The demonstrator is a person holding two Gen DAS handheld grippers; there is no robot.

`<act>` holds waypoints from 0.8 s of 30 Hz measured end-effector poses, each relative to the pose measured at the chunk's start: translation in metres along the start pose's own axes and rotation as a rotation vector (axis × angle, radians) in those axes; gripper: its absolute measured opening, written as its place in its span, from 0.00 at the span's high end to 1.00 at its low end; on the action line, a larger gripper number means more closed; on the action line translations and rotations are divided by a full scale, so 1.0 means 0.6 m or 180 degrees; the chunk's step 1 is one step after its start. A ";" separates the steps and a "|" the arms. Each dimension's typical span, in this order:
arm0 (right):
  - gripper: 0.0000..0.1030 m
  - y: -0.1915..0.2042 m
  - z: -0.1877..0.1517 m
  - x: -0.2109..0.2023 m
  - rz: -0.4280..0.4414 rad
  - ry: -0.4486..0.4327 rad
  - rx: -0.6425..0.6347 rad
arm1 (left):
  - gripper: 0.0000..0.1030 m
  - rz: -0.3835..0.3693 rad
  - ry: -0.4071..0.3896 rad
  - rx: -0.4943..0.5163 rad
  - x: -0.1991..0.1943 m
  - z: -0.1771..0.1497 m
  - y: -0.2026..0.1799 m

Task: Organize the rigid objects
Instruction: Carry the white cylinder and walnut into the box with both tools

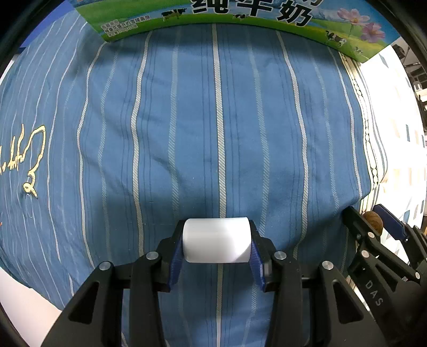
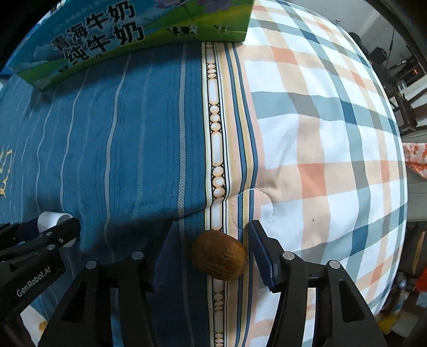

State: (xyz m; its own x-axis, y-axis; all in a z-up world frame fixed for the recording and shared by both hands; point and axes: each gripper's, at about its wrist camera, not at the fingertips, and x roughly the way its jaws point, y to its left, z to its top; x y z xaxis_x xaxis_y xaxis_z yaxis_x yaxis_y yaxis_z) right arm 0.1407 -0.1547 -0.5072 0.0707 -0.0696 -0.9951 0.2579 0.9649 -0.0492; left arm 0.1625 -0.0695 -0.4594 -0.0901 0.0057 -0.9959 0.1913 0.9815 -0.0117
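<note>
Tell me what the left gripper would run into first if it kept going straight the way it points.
The left gripper, shut on the white cylinder, points across bare blue striped bedding. The first thing ahead looks to be the milk carton box at the far end, though depth is hard to judge.

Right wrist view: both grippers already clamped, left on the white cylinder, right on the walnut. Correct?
Not quite. The left gripper is clamped on the white cylinder, but the right gripper is open. The right wrist view shows its fingers standing either side of the walnut with gaps, the walnut resting on the bedding.
</note>
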 end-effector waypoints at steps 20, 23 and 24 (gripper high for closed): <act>0.62 -0.101 0.055 -0.155 0.0300 -0.0237 -0.0051 | 0.61 -0.0134 -0.0526 -0.0104 -0.156 0.004 -0.013; 0.62 -0.100 0.067 -0.204 0.0361 -0.0384 -0.0104 | 0.61 -0.0187 -0.0751 -0.0110 -0.220 0.009 -0.014; 0.62 -0.098 0.071 -0.224 0.0381 -0.0445 -0.0129 | 0.61 -0.0207 -0.0813 -0.0115 -0.238 0.012 -0.013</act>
State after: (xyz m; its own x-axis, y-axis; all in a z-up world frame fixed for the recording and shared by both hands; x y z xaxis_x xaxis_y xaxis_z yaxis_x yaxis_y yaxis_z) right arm 0.1572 -0.2129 -0.3668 0.2326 0.0145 -0.9725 0.2009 0.9776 0.0626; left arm 0.1807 -0.0794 -0.3177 0.1495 -0.1018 -0.9835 0.1578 0.9844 -0.0779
